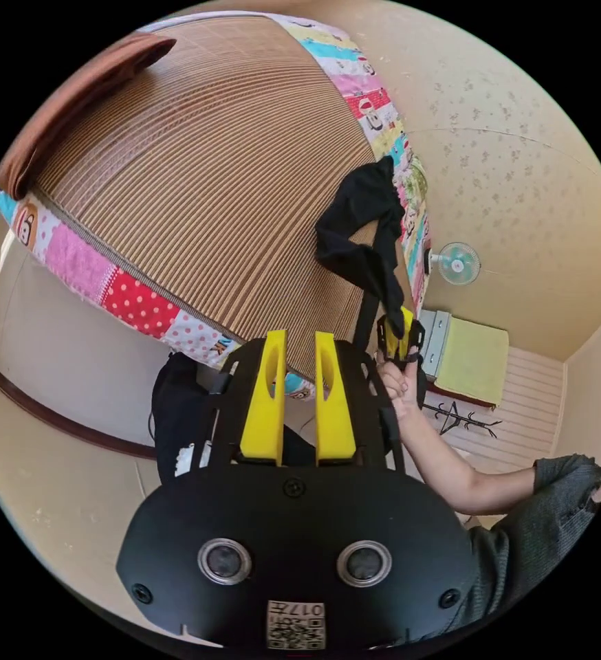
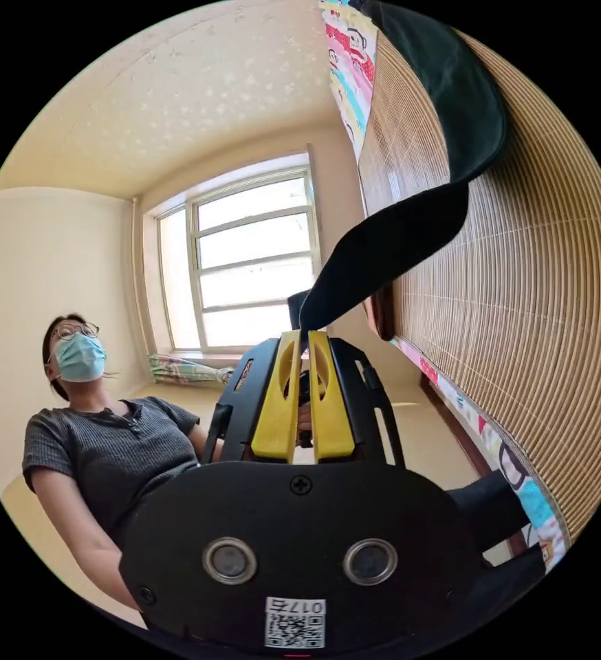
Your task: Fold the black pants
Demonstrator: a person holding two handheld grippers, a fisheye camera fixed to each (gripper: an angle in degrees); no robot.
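The black pants [image 1: 359, 227] hang bunched over the edge of a woven mat, lifted off it by one end. In the left gripper view the right gripper [image 1: 398, 338] grips that end, with a hand around its handle. My left gripper [image 1: 301, 338] stands apart from the pants, its yellow jaws a narrow gap apart with nothing between them. In the right gripper view the pants [image 2: 397, 240] stretch from the mat down to the right gripper [image 2: 301, 335], whose jaws pinch the cloth at their tips.
A striped bamboo mat [image 1: 211, 172] covers a bed with a colourful patchwork sheet [image 1: 115, 282] and a brown pillow [image 1: 73, 89]. A small fan [image 1: 457, 262] and a yellow-green cushion [image 1: 472, 357] stand by the wall. A person [image 2: 101, 440] stands before a window [image 2: 245, 261].
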